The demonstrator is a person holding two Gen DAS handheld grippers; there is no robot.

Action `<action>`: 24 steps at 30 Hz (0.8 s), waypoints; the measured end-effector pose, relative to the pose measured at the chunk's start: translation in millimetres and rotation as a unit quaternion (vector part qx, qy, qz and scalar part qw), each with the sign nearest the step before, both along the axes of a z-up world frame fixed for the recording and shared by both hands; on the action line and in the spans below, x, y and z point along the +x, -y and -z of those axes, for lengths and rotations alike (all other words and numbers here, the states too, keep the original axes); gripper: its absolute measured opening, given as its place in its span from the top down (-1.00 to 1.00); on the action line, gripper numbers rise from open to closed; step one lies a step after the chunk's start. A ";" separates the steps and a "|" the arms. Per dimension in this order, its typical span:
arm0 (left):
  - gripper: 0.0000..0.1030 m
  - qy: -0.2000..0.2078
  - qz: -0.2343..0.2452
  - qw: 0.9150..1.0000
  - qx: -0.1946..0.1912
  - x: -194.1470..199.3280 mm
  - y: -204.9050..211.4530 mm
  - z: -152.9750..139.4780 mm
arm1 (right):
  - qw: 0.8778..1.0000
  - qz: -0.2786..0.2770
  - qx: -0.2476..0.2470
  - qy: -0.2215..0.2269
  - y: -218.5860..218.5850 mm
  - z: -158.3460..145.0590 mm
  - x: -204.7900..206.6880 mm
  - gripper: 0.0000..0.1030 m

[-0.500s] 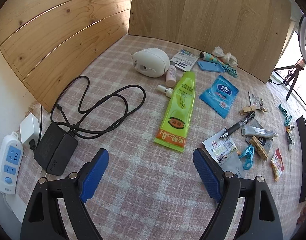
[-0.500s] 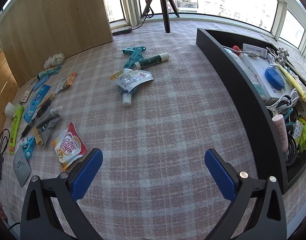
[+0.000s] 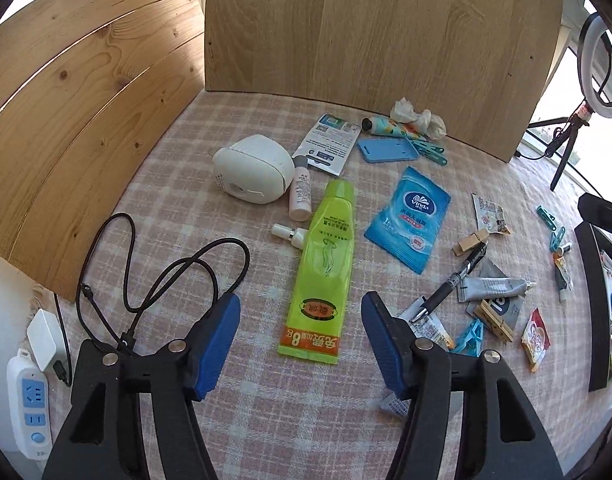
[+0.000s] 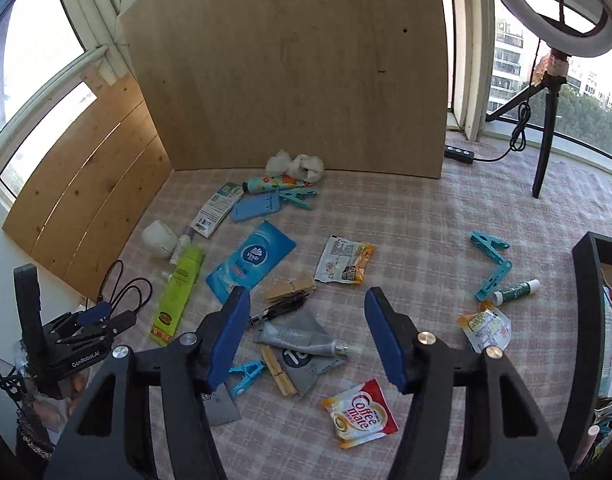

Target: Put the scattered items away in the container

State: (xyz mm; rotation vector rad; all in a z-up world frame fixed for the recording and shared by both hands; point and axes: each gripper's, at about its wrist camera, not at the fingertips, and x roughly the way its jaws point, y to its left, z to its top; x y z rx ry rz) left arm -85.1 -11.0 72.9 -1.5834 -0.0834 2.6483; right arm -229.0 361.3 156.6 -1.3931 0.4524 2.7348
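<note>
Two wooden clothespins (image 4: pixel 290 288) and (image 4: pixel 278 371), one green sachet (image 3: pixel 324 264) with a yellow seal, one black container (image 4: pixel 584 340); both grippers' jaws released, empty.

- The container (image 4: pixel 584 320) is cut by the right wrist view's right edge, so only its near wall and a strip of contents show.
- The power strip (image 3: pixel 27 404) runs into the left wrist view's dark rim.
- A grey sachet (image 4: pixel 221 410) lies half hidden behind the right gripper (image 4: pixel 308 340).
- Small print on the green pouch (image 3: pixel 326 264) is unreadable.
- The ring light (image 4: pixel 546 0) is cropped by the top edge.
</note>
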 end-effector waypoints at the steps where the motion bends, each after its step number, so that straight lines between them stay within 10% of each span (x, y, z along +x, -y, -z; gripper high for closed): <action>1: -0.08 0.006 0.001 1.000 0.004 -3.2 1.1 3.5 | 1.000 -0.009 0.000 0.006 7.4 3.9 -10.5 -0.09; 24: 0.21 0.085 0.026 0.994 0.059 -45.0 2.5 52.9 | 0.978 -0.133 -0.096 0.128 98.8 126.3 -139.1 0.25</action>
